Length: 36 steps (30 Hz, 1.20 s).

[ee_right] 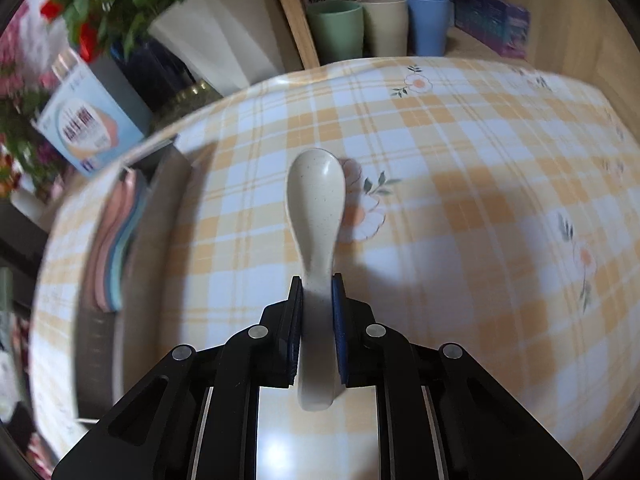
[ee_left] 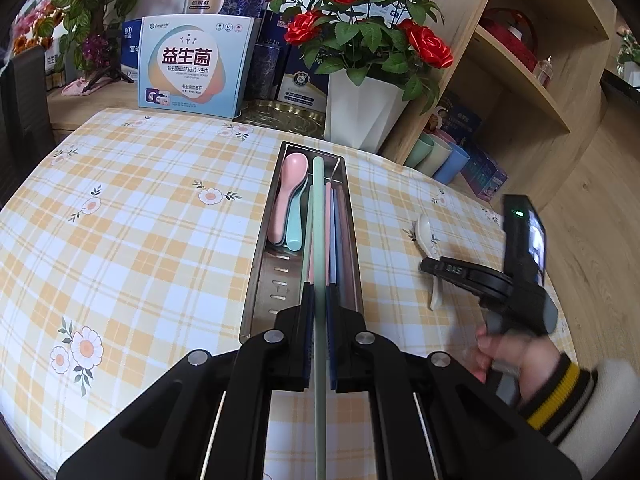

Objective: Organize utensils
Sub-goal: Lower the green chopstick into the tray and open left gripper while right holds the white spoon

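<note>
My left gripper (ee_left: pixel 319 292) is shut on a pale green chopstick (ee_left: pixel 319 216) and holds it lengthwise over the long metal utensil tray (ee_left: pixel 262 264). The tray holds a pink spoon (ee_left: pixel 289 184), a teal spoon (ee_left: pixel 297 220) and several pink and blue chopsticks (ee_left: pixel 336 236). My right gripper (ee_right: pixel 317 284) is shut on the handle of a cream spoon (ee_right: pixel 316 200), its bowl pointing forward, just over the checked tablecloth. In the left wrist view the right gripper (ee_left: pixel 430 268) and cream spoon (ee_left: pixel 426 232) are to the right of the tray.
A white vase with red roses (ee_left: pixel 362 108) stands just behind the tray. Boxes (ee_left: pixel 192 68) line the table's back edge. A wooden shelf (ee_left: pixel 516 80) at the right holds several cups (ee_right: pixel 384 24). The tray also shows at the left in the right wrist view (ee_right: pixel 100 320).
</note>
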Tool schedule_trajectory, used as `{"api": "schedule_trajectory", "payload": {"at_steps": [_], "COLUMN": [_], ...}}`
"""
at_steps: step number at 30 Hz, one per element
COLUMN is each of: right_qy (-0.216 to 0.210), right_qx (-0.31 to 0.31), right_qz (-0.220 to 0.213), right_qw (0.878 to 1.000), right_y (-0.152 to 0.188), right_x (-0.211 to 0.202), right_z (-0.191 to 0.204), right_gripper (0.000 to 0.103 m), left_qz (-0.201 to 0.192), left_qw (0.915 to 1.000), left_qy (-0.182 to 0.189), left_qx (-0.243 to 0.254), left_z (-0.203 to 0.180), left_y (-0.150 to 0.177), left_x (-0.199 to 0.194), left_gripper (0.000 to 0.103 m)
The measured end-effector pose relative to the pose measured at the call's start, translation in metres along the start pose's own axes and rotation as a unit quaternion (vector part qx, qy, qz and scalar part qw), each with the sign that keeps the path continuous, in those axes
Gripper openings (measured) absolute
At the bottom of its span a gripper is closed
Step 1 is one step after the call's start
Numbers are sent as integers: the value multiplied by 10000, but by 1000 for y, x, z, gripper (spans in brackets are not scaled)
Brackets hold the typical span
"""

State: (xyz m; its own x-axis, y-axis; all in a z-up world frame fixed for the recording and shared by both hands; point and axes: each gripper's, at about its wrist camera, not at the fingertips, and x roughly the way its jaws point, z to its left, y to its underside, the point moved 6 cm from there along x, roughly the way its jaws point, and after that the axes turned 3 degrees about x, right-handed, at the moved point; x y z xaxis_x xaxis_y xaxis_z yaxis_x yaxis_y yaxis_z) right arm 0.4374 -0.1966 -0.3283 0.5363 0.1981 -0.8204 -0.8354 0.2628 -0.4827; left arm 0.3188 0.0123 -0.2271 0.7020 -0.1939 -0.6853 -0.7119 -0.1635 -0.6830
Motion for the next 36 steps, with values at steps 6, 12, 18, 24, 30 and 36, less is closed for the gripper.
{"api": "schedule_trajectory", "payload": {"at_steps": [6, 12, 18, 24, 30, 36], "right_qy": [-706, -928, -1088, -1251, -1284, -1222], "right_qx": [559, 560, 344, 196, 328, 533], "right_qz": [-155, -271, -457, -601, -628, -712], "right_qw": [9958, 9937, 9924, 9901, 9892, 9885], "right_y": [28, 45, 43, 41, 42, 39], "right_x": [-32, -56, -76, -88, -90, -94], "right_z": [4, 4, 9, 15, 5, -17], "right_gripper": [14, 14, 14, 14, 14, 14], "left_qz": [52, 55, 115, 301, 436, 688], "left_qw": [10000, 10000, 9999, 9993, 9987, 9955], "left_qy": [-2, -46, -41, 148, 231, 631], "left_qx": [26, 54, 44, -142, -123, -190], "left_z": [-2, -2, -1, 8, 9, -4], "left_y": [1, 0, 0, -15, -46, -81], "left_x": [1, 1, 2, 10, 32, 76], "left_gripper": [6, 6, 6, 6, 6, 6]}}
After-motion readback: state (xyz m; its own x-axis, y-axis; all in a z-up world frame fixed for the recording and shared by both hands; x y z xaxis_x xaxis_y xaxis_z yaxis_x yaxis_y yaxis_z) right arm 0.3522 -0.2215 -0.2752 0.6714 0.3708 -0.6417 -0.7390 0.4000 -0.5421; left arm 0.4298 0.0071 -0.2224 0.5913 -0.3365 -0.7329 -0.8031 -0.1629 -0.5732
